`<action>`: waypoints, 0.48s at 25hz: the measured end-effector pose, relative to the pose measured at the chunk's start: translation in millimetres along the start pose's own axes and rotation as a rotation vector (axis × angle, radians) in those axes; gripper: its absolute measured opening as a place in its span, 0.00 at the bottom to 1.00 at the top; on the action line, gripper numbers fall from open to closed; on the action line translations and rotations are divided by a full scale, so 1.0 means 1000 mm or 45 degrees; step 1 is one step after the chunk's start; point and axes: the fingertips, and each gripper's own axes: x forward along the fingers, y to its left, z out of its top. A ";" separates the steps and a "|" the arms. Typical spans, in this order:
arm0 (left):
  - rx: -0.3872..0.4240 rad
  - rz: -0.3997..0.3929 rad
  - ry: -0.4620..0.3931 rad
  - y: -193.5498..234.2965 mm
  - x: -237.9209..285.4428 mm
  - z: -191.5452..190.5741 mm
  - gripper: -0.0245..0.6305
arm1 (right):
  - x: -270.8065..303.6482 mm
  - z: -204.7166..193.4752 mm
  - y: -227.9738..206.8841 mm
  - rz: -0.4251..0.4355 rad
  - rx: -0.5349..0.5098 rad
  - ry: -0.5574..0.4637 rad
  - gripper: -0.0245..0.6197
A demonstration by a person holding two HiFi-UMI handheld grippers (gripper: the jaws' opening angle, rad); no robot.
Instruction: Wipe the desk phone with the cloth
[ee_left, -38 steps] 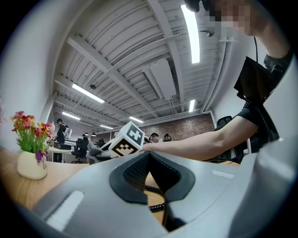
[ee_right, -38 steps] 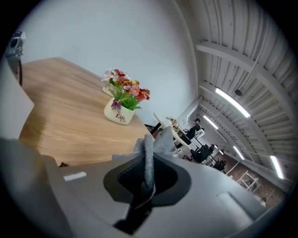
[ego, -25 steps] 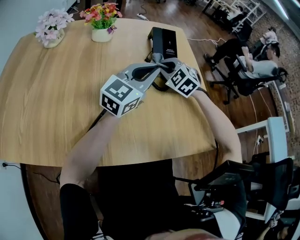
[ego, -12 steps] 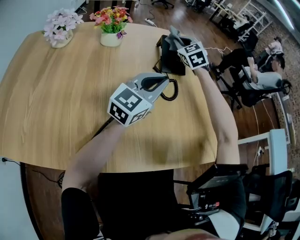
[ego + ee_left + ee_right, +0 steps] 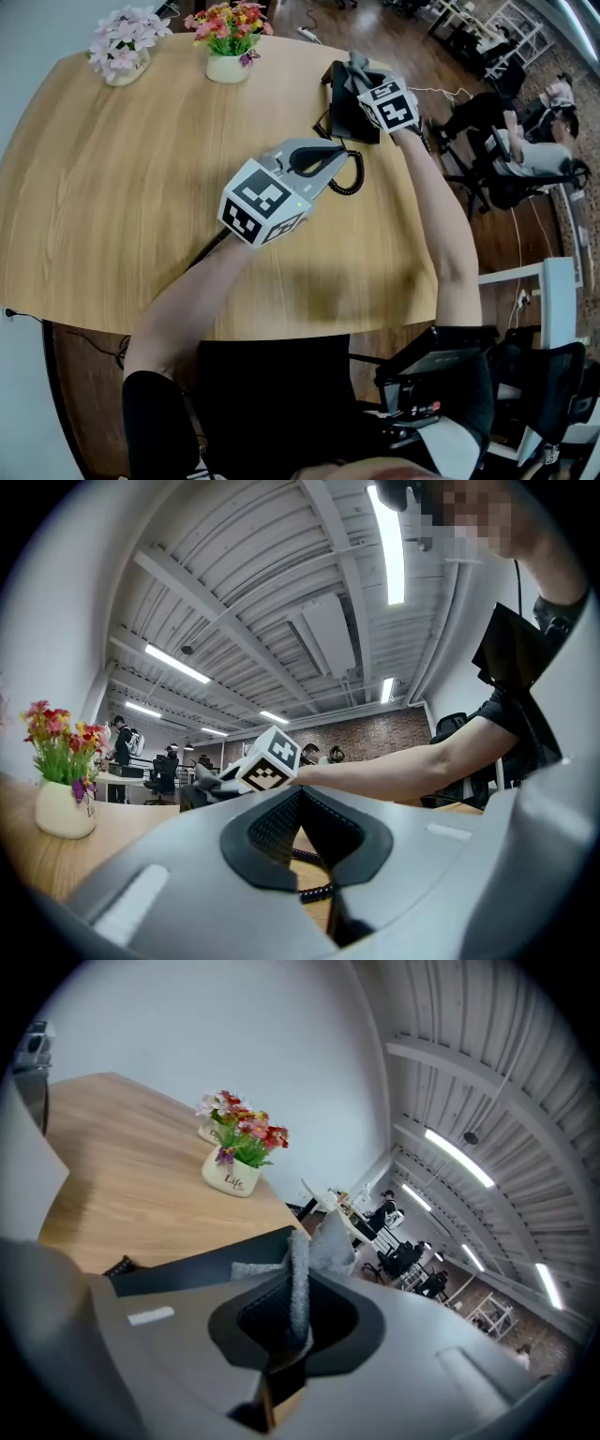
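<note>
The black desk phone (image 5: 342, 112) sits near the far right edge of our round wooden table (image 5: 141, 187), and its glossy coiled cord (image 5: 349, 178) curls toward us. A grey, fuzzy cloth (image 5: 354, 67) lies against the top of the phone. Our right gripper (image 5: 298, 1309) has its jaws closed on a thin fold of it. Our left gripper (image 5: 302, 799) hangs nearer us, over the cord, with its ribbed dark pads pressed together and nothing between them. Left of the phone stands a small white pot (image 5: 228, 67) of red and yellow flowers.
</note>
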 end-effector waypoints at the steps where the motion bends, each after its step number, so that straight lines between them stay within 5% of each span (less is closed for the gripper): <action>1: -0.001 0.001 0.000 0.000 0.000 0.000 0.04 | -0.008 -0.003 0.011 0.023 -0.020 -0.003 0.07; 12: -0.001 0.015 0.003 0.001 0.000 0.000 0.04 | -0.092 -0.054 0.113 0.268 -0.182 0.043 0.07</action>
